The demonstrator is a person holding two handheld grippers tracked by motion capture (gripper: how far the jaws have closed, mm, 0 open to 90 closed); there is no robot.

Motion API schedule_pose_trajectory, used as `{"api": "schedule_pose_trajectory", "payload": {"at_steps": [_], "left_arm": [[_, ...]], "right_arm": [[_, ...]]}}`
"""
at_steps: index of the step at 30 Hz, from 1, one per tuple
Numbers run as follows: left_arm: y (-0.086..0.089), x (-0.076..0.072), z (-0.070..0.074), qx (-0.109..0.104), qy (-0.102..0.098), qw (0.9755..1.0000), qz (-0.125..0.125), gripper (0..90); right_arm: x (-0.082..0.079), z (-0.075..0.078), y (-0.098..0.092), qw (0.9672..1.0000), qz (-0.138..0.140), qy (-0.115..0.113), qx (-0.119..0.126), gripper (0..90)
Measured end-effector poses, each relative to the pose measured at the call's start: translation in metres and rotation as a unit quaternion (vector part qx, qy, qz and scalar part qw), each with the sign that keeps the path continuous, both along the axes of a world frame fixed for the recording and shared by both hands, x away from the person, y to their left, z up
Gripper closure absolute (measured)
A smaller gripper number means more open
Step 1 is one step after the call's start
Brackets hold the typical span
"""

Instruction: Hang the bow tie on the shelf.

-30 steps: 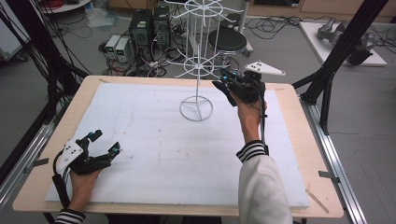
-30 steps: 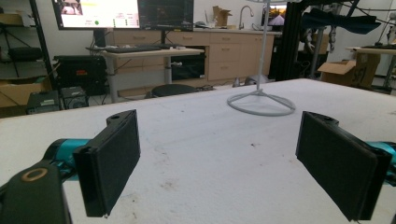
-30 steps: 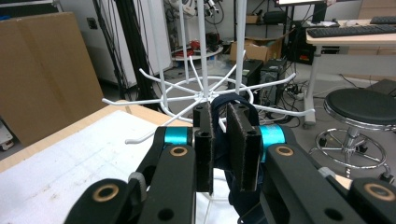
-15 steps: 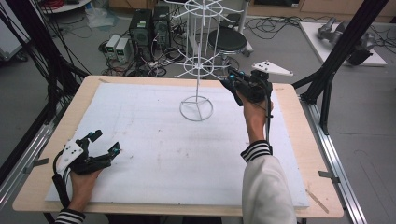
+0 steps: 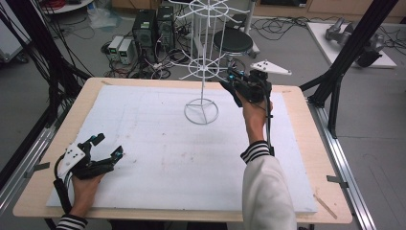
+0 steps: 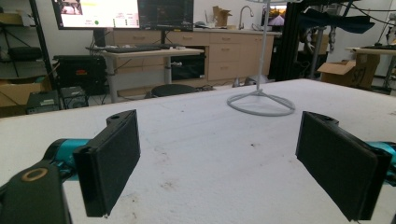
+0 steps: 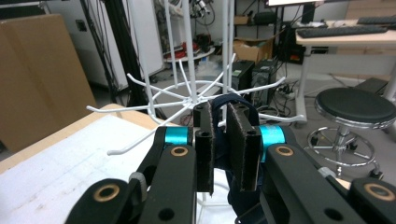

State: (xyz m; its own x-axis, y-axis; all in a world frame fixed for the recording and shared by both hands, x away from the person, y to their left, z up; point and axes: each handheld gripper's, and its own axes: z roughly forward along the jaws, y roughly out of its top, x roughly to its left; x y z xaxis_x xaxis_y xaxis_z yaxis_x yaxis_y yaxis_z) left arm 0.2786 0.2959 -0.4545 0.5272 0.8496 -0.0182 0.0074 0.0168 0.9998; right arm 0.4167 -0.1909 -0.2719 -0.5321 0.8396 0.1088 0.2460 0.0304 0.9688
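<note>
Right gripper [image 5: 233,81]: clenched on a dark blue strap [image 7: 227,103], beside the white wire rack [image 5: 201,72], far side.
Left gripper [image 5: 106,147]: released, near left.

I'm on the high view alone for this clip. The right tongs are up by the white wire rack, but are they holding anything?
Observer: Yes. In the right gripper view the right tongs are shut on a dark blue item, and its loop pokes up above the pads.
Operator: Where is that loop relative to the rack?
Observer: It sits just in front of the hub of the white wire rack, about level with the arms. I cannot tell whether it touches one.
Operator: And the left tongs?
Observer: The left gripper view shows the left tongs wide open. Nothing is between the pads, and they are aimed across the white tabletop toward the rack's base ring.
</note>
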Motion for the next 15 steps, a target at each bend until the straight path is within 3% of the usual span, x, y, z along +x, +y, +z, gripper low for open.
{"api": "schedule_pose_trajectory", "payload": {"at_steps": [15], "left_arm": [[0.0, 0.0, 0.0, -0.003, 0.0, 1.0, -0.001, 14.1]], "right_arm": [[0.011, 0.001, 0.02, 0.9998, 0.006, -0.002, -0.017, 81.4]]}}
